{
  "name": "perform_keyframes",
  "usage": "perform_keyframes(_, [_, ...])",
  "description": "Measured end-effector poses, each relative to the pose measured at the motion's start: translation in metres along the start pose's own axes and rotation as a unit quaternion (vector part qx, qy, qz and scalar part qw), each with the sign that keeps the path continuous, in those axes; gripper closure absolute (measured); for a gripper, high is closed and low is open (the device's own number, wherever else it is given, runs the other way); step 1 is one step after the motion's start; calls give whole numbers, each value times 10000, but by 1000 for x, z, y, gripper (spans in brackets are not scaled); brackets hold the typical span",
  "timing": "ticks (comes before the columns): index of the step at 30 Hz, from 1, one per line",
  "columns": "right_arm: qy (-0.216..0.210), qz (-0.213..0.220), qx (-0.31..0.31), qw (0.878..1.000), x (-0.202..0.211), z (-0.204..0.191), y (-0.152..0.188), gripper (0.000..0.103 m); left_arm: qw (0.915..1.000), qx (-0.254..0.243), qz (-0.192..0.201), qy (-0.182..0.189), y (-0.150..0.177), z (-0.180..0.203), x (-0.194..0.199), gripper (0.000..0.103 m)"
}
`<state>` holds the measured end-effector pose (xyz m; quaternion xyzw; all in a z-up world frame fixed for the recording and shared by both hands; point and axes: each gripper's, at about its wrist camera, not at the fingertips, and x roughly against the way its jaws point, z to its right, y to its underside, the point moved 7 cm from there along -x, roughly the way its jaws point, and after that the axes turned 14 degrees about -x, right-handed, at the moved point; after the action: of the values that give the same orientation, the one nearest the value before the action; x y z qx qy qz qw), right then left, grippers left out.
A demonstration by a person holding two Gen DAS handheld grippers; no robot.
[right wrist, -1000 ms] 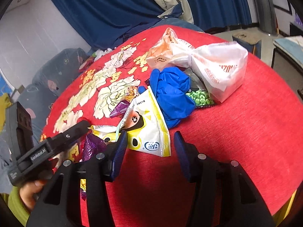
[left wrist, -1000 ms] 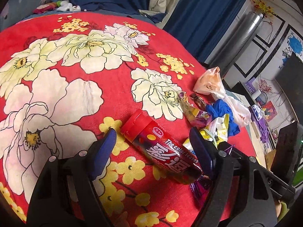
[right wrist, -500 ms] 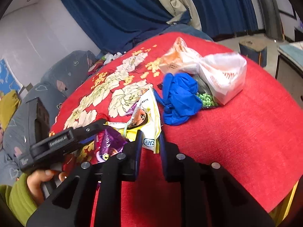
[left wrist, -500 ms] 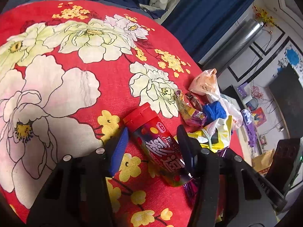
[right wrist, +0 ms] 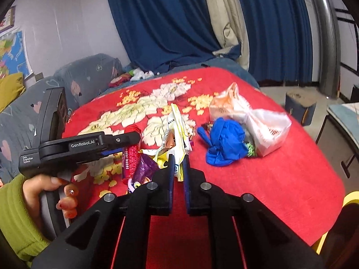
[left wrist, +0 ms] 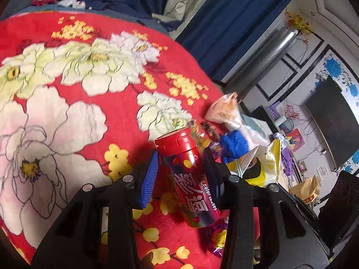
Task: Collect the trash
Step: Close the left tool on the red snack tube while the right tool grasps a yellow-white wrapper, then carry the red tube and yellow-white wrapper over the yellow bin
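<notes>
Your left gripper (left wrist: 179,163) has just been closing, and its blue pads now press both sides of the red candy tube (left wrist: 187,179), which stands tilted between them with its red cap (left wrist: 174,140) pointing away from you and its base raised off the red flowered tablecloth (left wrist: 67,89). In the right wrist view you see your left hand (right wrist: 51,190) in a green sleeve (right wrist: 15,219) wrapped round the handle of that gripper, the tube poking out past its fingers near the cloth's near left edge.

Your right gripper (right wrist: 178,168) has also just been closing; its jaws stand almost together, pinching the lower edge of the white and yellow snack packet (right wrist: 177,134), which rises upright from the pads, crumpled. Just left of it, touching its lower part, a purple wrapper (right wrist: 144,170) lies on the cloth, between the packet and the candy tube.

Farther on, toward the right edge of the table, a crumpled blue glove (right wrist: 224,144) lies on the cloth. A small green packet (right wrist: 251,149) peeks out at its right side. Behind and beside the glove sits a knotted white and orange plastic bag (right wrist: 253,121), touching it. A small dark wrapper (right wrist: 205,126) shows between the snack packet and the glove.

Beyond the far edge of the table hang dark blue curtains (right wrist: 170,22).
</notes>
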<state>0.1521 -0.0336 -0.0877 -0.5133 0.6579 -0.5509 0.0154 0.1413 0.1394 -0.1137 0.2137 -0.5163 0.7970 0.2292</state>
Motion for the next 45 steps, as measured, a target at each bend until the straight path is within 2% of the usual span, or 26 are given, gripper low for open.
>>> perform_keyframes(9, [68,372,55,9993,26,1,-15,96,9974,-529,477,55,-22,28,24,73])
perform_keyframes(20, [279,678,185,9971,50,5,-27,96,9871,-1345,865,51,-33,76,44,74])
perform_keyframes(36, [581,878,104,9944,88,37,-33,96,9784,-1849,760,518,-22,138,33,74])
perform_keyframes(45, [807,911,-216,9923,109,74,-30,96,9727,-2118,636,709,-12,169,20,75])
